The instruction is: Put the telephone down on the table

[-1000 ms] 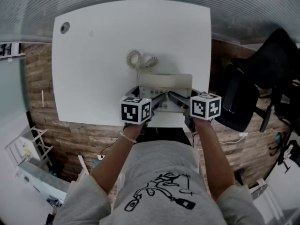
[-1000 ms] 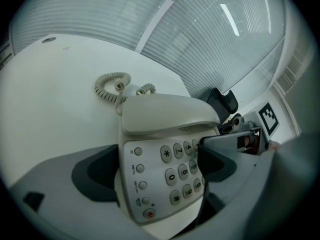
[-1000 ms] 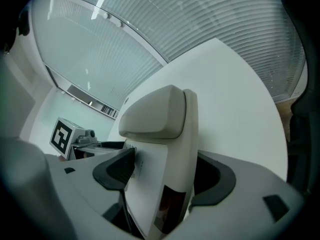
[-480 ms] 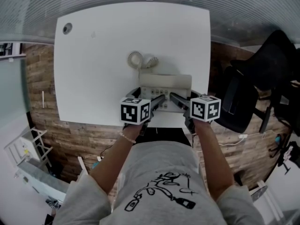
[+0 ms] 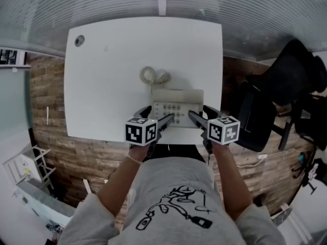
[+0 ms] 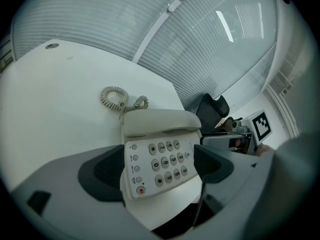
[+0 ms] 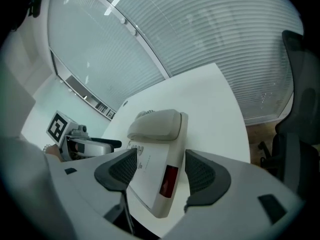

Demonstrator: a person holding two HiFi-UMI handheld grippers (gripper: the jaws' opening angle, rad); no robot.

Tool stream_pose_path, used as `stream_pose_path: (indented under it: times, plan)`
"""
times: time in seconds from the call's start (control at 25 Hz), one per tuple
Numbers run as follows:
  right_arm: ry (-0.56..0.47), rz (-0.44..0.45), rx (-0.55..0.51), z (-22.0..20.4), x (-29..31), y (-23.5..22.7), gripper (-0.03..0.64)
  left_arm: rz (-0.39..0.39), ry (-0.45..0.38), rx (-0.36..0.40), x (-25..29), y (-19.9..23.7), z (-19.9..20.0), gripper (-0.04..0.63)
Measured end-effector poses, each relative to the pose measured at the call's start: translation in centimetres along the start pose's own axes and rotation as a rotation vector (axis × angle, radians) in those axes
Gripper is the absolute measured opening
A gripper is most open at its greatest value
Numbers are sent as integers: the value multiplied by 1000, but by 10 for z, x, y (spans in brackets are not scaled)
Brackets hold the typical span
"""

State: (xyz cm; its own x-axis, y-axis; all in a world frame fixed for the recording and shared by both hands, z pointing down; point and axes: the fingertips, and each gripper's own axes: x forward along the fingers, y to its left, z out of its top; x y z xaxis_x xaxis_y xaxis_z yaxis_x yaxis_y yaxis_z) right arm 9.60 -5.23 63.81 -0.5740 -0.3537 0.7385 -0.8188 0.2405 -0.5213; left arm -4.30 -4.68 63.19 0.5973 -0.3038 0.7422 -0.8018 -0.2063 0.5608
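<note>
A beige push-button telephone lies flat on the white table near its front edge, with the handset on its cradle. Its coiled cord lies just behind it. My left gripper hovers at the telephone's front left corner. Its jaws have just been closing a little but still stand wide, and in the left gripper view the keypad shows between the pads without either one pressing on it. My right gripper is open at the front right corner. The telephone's side lies between its pads, untouched.
A black office chair stands to the right of the table. A round cable hole is in the table's far left corner. Ribbed glass panels run behind the table, and the floor around it is wood plank.
Both grippers have lifted and drawn back a little toward the person. The telephone stays flat on the table.
</note>
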Motion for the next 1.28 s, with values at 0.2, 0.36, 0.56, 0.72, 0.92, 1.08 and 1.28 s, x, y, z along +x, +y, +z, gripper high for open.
stream_pose_path:
  times: [0.2,0.36,0.56,0.72,0.92,1.08,1.28]
  plan:
    - [-22,-35,-81,7,-22,5,259,3,-28,44,-14,-10,7,338]
    - [-73,-66,-167,21,-41,15,198,-9,-77,97,-31,-23,21,228]
    - [-173,-29,-279,49,-65,50,136,-46,-128,170,-52,-47,39,152]
    - [-261,7,-336,73,-88,79,106,-75,-189,232,-72,-69,60,84]
    - [-347,49,-404,98,-119,114,86,-116,-252,306,-100,-103,80,41]
    - [-401,69,-463,116,-142,145,75,-150,-325,365,-128,-134,97,17]
    - [-486,98,-507,139,-167,174,60,-203,-402,429,-154,-166,115,3]
